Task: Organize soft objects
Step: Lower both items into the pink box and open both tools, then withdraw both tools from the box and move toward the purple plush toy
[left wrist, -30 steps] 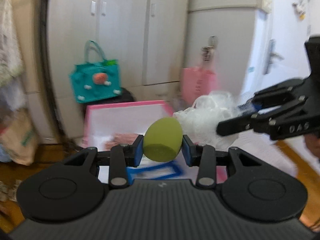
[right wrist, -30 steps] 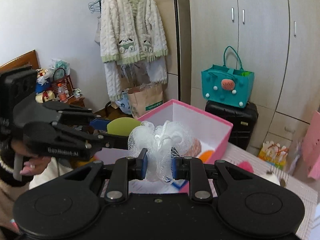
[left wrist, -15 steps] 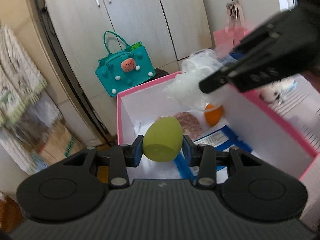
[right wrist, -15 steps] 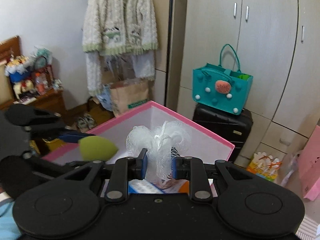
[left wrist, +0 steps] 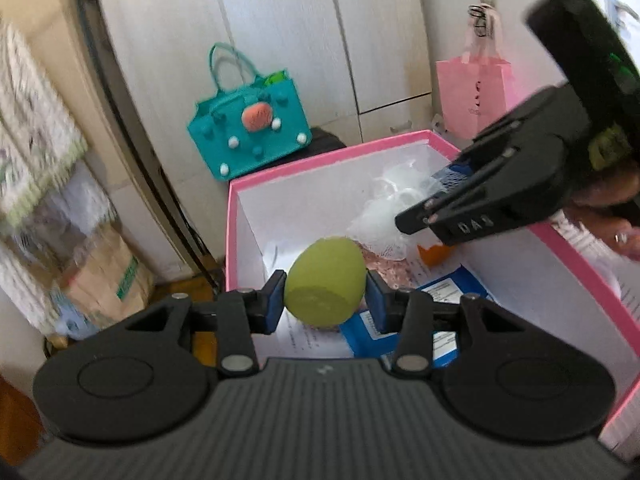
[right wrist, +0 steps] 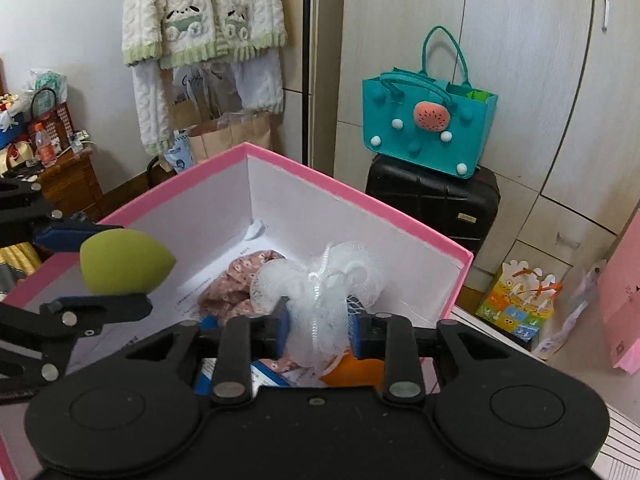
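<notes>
Now carried over the pink box [right wrist: 360, 196] (a second ago, short of it). Left gripper [left wrist: 325, 294] pinching green sponge [left wrist: 325, 280]; right gripper [right wrist: 318, 326] pinching white mesh pouf [right wrist: 320, 280], both above the floral cloth [right wrist: 236, 280]. Release judged next.

Orange item [right wrist: 352, 372] is mostly hidden behind right gripper [right wrist: 318, 326]; box [left wrist: 580, 256] is cut off at the frame edge.
</notes>
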The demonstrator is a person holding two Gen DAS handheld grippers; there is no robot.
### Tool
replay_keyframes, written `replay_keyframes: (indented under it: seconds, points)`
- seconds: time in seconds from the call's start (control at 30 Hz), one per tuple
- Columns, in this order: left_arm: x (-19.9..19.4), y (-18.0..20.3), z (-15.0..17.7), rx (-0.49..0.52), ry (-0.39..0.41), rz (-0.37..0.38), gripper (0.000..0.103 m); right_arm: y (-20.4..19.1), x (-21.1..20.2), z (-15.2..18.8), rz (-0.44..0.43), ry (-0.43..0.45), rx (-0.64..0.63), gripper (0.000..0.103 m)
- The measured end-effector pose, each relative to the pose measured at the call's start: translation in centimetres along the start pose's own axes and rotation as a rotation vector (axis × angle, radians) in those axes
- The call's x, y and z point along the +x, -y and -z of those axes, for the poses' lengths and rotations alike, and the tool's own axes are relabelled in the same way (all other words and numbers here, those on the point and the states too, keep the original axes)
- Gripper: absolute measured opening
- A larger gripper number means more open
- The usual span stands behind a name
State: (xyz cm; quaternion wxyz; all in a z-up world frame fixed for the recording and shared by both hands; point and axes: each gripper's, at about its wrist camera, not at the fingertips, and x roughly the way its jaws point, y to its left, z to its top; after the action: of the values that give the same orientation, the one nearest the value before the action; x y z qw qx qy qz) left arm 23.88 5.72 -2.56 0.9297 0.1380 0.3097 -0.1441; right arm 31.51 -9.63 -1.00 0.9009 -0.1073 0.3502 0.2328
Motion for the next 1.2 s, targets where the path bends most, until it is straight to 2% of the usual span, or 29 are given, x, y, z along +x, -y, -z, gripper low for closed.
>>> replay_keyframes:
  seconds: [0.07,0.2,0.43,0.53,0.73,0.93,1.07,1.2]
  points:
    - [0.2,-0.3,0.0,-0.036,-0.006,0.008,0.054,0.4,-0.2,0.2,-0.007,0.020,0.023,0.050]
    - [-0.5,0.2,0.0,-0.029,0.018,-0.010,0.063,1.0,-1.6,0.5,-0.047,0.058,0.078,0.057]
    - [-3.8,0.5,-0.2,-0.070,0.039,0.054,0.065,0.5,-5.9,1.4,-0.083,0.108,0.103,0.057]
    - [-4.9,0.5,-0.2,-0.083,0.023,0.100,0.068,0.0,-7.9,1.9,-0.076,0.112,0.113,0.057]
    - [-7.4,1.0,0.4,-0.070,0.029,0.078,0.068,-1.0,-12.1,3.1,-0.096,0.133,0.120,0.057]
    - [-9.6,1.8,0.8,-0.025,0.044,0.055,0.072,-1.8,-15.3,4.3,-0.079,0.131,0.111,0.057]
    - [-11.1,2.1,0.6,-0.016,0.040,0.075,0.073,-2.3,-17.4,5.0,-0.081,0.144,0.115,0.057]
    - [-13.1,2.7,0.7,-0.009,0.069,0.066,0.080,-3.1,-19.8,5.8,-0.082,0.164,0.089,0.058]
